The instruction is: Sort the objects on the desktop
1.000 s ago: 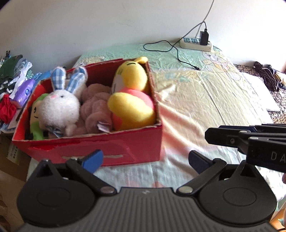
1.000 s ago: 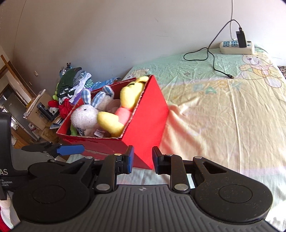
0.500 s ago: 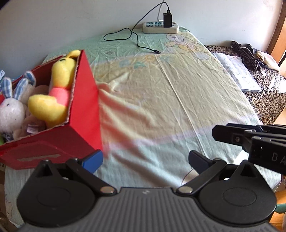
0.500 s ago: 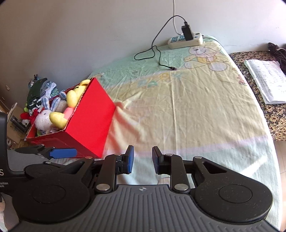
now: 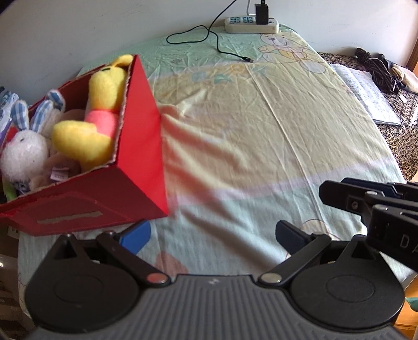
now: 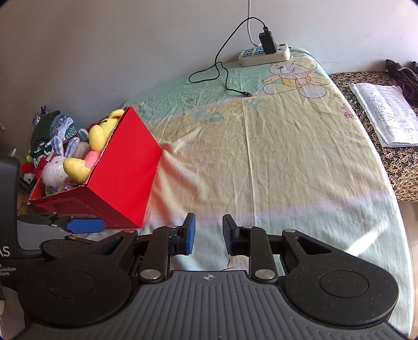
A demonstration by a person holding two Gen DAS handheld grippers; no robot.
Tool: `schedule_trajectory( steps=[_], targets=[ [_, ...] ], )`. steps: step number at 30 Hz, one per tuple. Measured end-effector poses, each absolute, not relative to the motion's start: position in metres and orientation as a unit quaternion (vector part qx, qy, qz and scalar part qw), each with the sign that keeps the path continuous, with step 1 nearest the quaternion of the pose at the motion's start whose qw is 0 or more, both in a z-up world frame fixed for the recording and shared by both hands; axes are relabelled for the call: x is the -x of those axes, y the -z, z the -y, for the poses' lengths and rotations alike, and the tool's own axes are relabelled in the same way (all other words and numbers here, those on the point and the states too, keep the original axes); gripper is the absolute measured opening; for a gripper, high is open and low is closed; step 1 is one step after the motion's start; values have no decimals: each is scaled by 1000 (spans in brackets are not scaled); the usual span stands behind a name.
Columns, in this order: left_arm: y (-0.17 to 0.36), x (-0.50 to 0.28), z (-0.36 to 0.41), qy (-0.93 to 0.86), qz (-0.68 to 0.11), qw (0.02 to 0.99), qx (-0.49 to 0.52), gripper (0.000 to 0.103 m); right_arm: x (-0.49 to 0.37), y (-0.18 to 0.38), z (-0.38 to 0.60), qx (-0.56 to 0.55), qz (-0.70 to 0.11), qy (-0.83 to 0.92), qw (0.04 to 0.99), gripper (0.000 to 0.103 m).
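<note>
Both claws empty: left gripper (image 5: 213,232) spread wide, right gripper (image 6: 208,234) parted by a narrow gap, neither holding anything.

We find the red box (image 6: 122,180) at the left edge of the bed sheet (image 6: 274,146), already packed with the yellow plush (image 5: 96,123) and white rabbit (image 5: 24,154). We judge the risks as follows: the box sits near the bed's edge, so a nudge from either claw could tip it off; the yellow plush rides above the rim and could spill.

Left gripper (image 5: 213,232) hangs with fingers spread wide over the bedsheet (image 5: 261,146); red box (image 5: 135,162) at left holds a yellow plush (image 5: 86,138) and white bunny (image 5: 23,154); power strip (image 5: 250,24) lies by the wall.
</note>
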State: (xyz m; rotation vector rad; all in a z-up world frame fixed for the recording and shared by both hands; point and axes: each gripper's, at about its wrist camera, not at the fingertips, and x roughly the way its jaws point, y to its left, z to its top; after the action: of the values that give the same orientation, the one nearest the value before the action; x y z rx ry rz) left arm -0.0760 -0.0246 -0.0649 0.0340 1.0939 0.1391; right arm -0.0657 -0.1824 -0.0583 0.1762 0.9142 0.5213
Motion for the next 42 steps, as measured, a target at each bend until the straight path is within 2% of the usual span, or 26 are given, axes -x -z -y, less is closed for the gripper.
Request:
schedule_trajectory(
  steps=[8, 19, 37, 42],
  targets=[
    [61, 98, -42, -87, -529, 844, -10, 102, 78, 54, 118, -68, -441, -262, 855, 25],
    [24, 122, -120, -78, -504, 860, -15, 102, 99, 19, 38, -54, -430, -253, 865, 25],
    [-7, 94, -175, -41, -476, 878, -30, 102, 93, -17, -10, -50, -393, -159, 904, 26],
    [-13, 86, -189, -48, -465, 884, -18, 102, 81, -28, -23, -49, -389, -157, 906, 32]
  ],
)
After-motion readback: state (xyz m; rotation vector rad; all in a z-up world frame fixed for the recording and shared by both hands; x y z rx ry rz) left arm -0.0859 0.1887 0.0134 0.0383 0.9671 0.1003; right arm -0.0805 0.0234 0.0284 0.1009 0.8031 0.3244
